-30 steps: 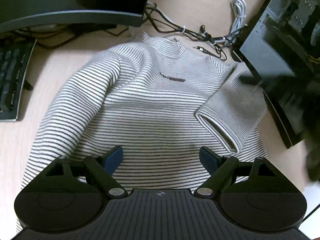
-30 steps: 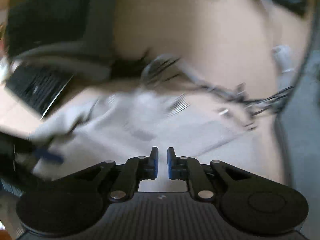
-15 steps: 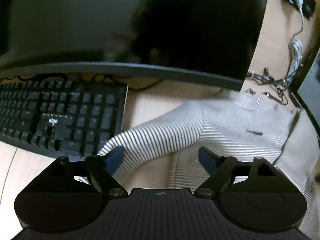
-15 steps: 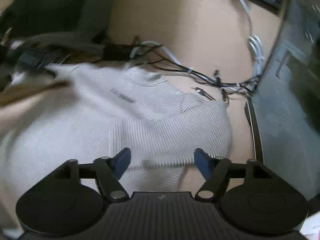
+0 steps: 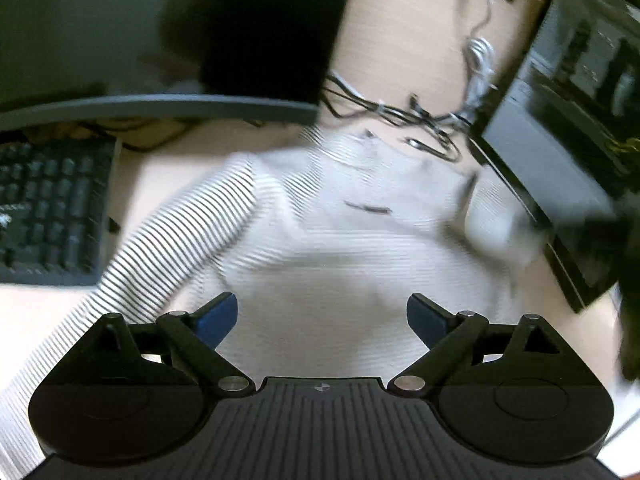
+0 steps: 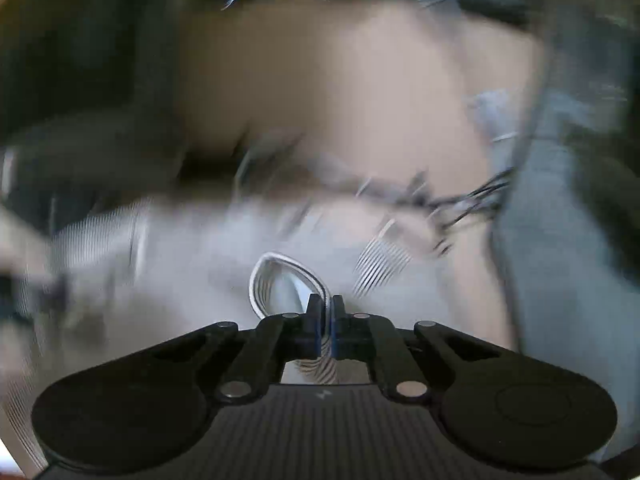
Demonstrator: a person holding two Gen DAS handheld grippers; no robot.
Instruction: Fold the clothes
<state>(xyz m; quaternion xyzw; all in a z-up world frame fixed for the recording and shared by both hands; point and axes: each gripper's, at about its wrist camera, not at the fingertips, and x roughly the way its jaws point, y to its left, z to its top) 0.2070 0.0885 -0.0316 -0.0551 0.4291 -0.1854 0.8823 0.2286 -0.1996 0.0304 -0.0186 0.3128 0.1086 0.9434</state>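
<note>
Striped sweater (image 5: 360, 248) lies mostly flat mid-desk, near keyboard (image 5: 48, 208). Right gripper (image 6: 326, 320) pinches sleeve cuff (image 6: 280, 280); left gripper (image 5: 320, 316) spread above hem, empty. Folding barely begun: sleeves, body left.

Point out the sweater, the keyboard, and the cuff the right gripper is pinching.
sweater (image 5: 344, 268): left wrist view, on the chest panel.
keyboard (image 5: 48, 208): left wrist view, on the keys.
cuff (image 6: 262, 280): right wrist view, on the striped rim of the opening, just beyond the right gripper (image 6: 326, 312).
</note>
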